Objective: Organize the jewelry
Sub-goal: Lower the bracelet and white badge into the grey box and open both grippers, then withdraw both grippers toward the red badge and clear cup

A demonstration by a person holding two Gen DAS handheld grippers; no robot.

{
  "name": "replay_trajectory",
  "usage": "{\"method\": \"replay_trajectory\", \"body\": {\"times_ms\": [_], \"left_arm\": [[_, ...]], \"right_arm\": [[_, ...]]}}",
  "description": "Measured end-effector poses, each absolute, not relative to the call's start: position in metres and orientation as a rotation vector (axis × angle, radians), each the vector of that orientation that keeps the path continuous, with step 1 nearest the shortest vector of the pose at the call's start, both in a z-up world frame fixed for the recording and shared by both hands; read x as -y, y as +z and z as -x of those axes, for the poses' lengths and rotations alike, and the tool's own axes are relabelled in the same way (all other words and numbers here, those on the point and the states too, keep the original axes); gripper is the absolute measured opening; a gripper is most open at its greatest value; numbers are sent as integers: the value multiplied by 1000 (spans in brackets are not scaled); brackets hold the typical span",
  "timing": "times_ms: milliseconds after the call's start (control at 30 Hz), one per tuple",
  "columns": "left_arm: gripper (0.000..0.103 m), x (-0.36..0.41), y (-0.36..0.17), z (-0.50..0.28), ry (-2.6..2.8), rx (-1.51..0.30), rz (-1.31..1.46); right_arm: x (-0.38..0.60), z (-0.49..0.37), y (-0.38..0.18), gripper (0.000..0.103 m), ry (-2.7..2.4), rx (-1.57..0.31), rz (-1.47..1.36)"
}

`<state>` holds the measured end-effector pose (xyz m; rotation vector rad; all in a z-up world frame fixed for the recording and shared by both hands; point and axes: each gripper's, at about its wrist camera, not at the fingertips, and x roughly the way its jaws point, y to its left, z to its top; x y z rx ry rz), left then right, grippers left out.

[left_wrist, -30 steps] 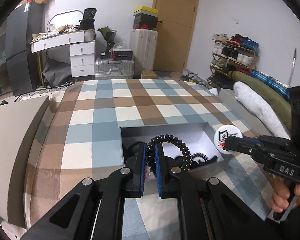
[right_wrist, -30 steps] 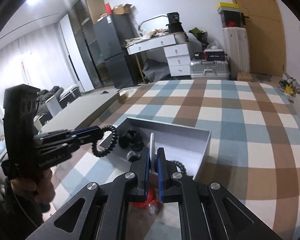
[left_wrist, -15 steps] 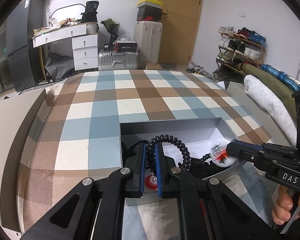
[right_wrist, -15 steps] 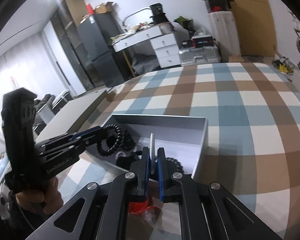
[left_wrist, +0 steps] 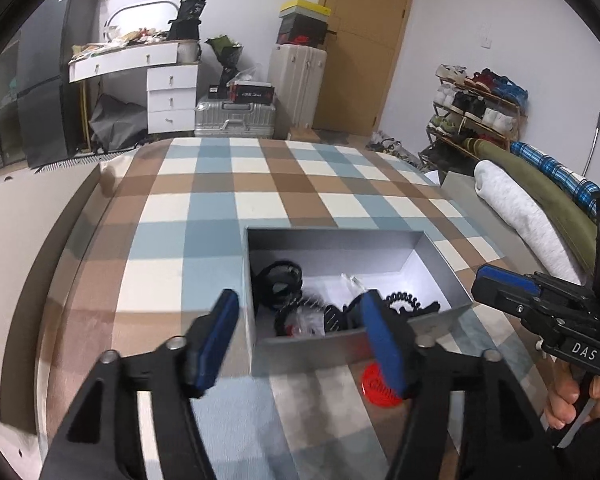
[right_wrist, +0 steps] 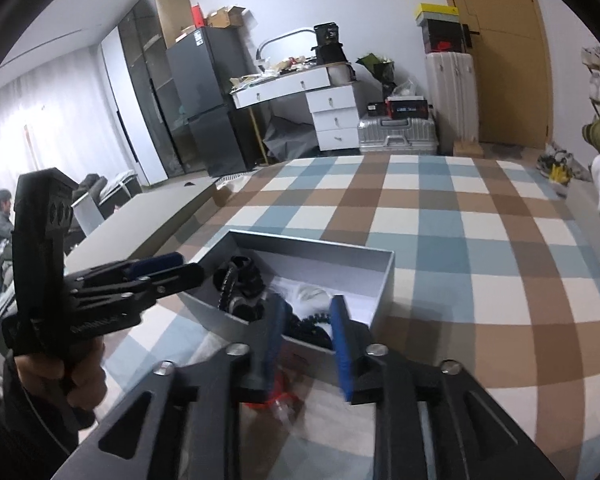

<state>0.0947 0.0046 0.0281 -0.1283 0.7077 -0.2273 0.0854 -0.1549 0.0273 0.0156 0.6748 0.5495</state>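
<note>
A grey open box [left_wrist: 440, 276] [right_wrist: 384, 280] sits on the checked cloth and holds black hair ties, a black coil tie [left_wrist: 404, 302] and other small pieces. My left gripper [left_wrist: 300, 328] is open and empty, just in front of the box's near wall. It also shows in the right wrist view [right_wrist: 168, 270] at the box's left corner. My right gripper [right_wrist: 306, 332] is open and empty above the box's near edge. It also shows in the left wrist view [left_wrist: 500, 288] at the box's right side. A red round item [left_wrist: 378, 386] [right_wrist: 278, 394] lies on the cloth in front of the box.
The checked cloth [left_wrist: 236, 208] covers a wide surface. A grey panel [left_wrist: 16, 240] runs along its left. Rolled bedding [left_wrist: 516, 212] lies at the right. A white desk [left_wrist: 156, 76], suitcases [left_wrist: 236, 118] and a shoe rack [left_wrist: 476, 108] stand behind.
Both grippers opened. The coil tie left my left gripper and the round white badge left my right gripper; both now lie in the box. Both grippers drew back slightly.
</note>
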Motion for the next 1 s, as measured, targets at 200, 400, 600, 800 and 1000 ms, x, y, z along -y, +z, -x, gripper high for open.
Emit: {"method": "replay_trajectory", "body": {"times_ms": [200, 400, 600, 800, 1000], "left_arm": [[84, 1, 27, -89, -232, -744, 94], [101, 10, 15, -79, -236, -751, 7], [102, 11, 14, -79, -244, -758, 4], [102, 13, 12, -79, -256, -768, 6], [102, 15, 10, -78, -262, -774, -1]], "right_arm": [[151, -81, 23, 66, 568, -708, 56], [139, -78, 12, 73, 603, -757, 152], [135, -79, -3, 73, 604, -825, 199], [135, -81, -12, 78, 601, -863, 228], [129, -79, -22, 78, 612, -897, 259]]}}
